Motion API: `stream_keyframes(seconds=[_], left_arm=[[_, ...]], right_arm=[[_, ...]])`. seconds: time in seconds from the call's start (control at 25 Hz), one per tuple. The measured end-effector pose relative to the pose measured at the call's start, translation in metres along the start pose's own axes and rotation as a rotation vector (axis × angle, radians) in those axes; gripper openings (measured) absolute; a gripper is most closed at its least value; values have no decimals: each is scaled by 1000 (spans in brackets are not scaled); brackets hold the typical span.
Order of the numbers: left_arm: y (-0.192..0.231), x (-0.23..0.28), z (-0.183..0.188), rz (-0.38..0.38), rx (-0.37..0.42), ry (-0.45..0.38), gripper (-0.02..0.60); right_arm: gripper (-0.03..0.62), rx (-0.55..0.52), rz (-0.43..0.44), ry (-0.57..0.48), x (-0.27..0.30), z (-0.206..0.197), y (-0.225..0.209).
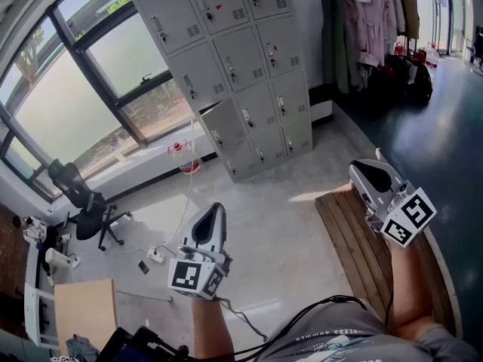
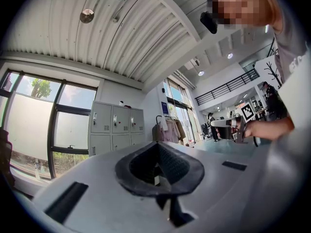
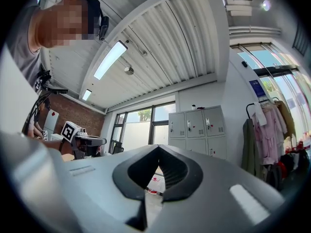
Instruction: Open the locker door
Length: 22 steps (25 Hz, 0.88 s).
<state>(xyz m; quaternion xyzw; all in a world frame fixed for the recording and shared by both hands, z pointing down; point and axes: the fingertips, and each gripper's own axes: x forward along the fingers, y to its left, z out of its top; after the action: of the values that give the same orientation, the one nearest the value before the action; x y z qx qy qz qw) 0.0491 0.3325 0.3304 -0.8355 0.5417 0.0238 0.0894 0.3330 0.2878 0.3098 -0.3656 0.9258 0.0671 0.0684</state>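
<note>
Grey metal locker bank [image 1: 234, 66], far across the floor [image 1: 287, 225]; left tongs [image 1: 218, 208] and right tongs [image 1: 355, 168] both closed, empty. Approach stage: next, walk up to a door handle [image 1: 232, 70].

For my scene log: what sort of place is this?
Probably a changing corner in an office or workshop: grey lockers, a clothes rack, and an office chair by big windows.

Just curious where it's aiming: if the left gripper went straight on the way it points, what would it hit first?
Nothing near: the left gripper points over bare floor toward the lockers and hanging clothes; which comes first is unclear.
</note>
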Motion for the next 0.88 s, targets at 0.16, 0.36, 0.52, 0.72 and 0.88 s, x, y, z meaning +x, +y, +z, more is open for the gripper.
stream_keyframes(seconds=[0.16, 0.36, 0.52, 0.72, 0.88], left_arm=[[10, 6, -2, -5, -3, 5, 8], [29, 22, -10, 10, -4, 9, 8], [53, 42, -26, 32, -8, 18, 8], [89, 85, -42, 53, -14, 36, 6], [123, 129, -51, 89, -37, 25, 8]], right_arm=[[-5, -2, 6, 5, 13, 0, -1], [-5, 0, 21, -3, 43, -4, -15], [-5, 0, 44, -8, 75, -17, -30], [-5, 14, 69, -17, 128, -31, -63], [-5, 14, 93, -23, 173, -42, -95]])
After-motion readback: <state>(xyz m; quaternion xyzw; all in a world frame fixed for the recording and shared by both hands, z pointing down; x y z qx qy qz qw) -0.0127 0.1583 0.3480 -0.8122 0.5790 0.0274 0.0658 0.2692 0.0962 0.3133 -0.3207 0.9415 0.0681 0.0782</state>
